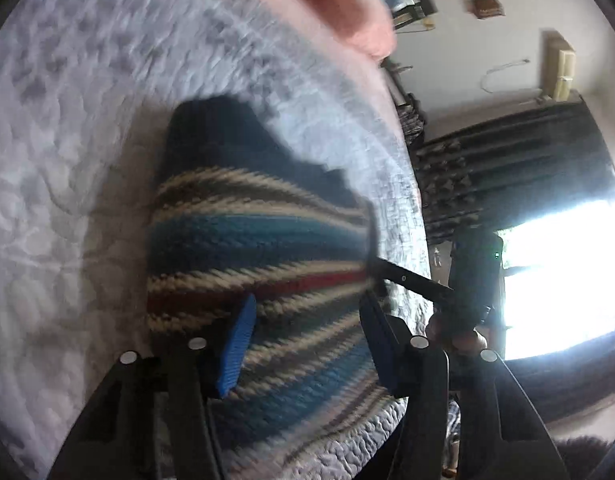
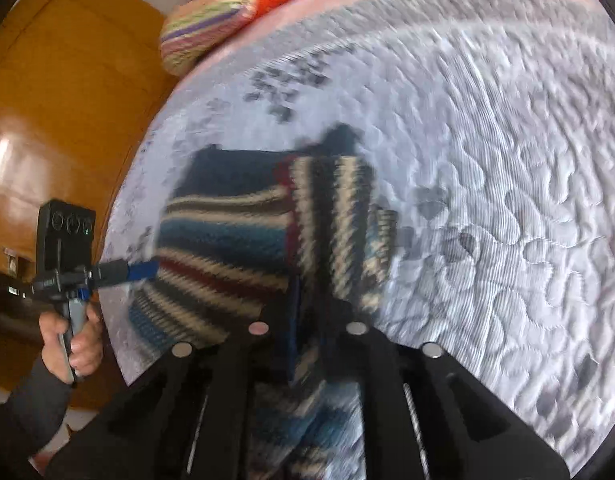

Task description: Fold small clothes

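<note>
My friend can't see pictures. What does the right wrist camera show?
A striped knitted sweater in blue, cream, grey and red lies partly folded on a white quilted bedspread, its near edge between the right gripper's black fingers. At the left, a hand holds the left gripper, whose blue tip touches the sweater's edge, with a wooden wardrobe behind.

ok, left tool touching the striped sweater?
Touching. Right wrist view: the left tool runs its blue tip straight into the edge of the sweater, no gap.
</note>
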Demonstrator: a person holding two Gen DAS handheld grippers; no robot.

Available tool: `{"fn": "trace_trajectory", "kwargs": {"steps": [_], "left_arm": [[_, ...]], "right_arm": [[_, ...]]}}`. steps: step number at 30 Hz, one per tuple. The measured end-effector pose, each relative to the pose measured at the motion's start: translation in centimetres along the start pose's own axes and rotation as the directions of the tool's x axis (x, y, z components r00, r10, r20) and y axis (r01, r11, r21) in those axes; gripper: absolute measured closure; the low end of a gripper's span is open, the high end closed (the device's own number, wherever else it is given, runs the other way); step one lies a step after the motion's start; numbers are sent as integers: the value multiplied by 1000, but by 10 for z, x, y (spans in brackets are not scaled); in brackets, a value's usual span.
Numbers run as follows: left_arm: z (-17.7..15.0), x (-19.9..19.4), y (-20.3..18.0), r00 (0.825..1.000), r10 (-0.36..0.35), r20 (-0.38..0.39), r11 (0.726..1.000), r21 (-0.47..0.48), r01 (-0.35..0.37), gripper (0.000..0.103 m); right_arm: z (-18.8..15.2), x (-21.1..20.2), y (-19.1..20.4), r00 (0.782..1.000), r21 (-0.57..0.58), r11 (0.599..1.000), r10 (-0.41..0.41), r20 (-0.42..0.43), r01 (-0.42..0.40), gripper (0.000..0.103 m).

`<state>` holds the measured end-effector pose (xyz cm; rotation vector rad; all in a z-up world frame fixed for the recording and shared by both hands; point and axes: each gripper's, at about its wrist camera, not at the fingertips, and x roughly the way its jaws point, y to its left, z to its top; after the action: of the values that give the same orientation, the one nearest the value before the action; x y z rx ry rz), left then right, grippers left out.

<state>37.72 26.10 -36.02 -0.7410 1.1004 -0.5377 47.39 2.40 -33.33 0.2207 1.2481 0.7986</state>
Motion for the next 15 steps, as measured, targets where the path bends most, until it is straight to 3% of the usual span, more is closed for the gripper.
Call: {"fn": "trace_trajectory", "kwargs": {"steps": [3, 6, 9, 15], "left_arm": [[-18, -6, -20, 999, -31, -11, 997, 74, 32, 49], [-31, 16, -14, 995, 76, -69, 993, 100, -69, 51], [-35, 28, -3, 993, 98, -67, 993, 73, -93, 58], [-51, -7, -38, 995, 95, -25, 987, 131, -91, 53]], "right_arm": [[-21, -14, 24, 1000, -86, 996, 8, -29, -11, 94], [-45, 3, 20, 992, -128, 989, -83, -92, 71, 97], [-52, 5, 16, 992, -112, 990, -97, -85, 87, 97], [-75, -38, 53, 990, -172, 976, -138, -31, 131, 94]]}}
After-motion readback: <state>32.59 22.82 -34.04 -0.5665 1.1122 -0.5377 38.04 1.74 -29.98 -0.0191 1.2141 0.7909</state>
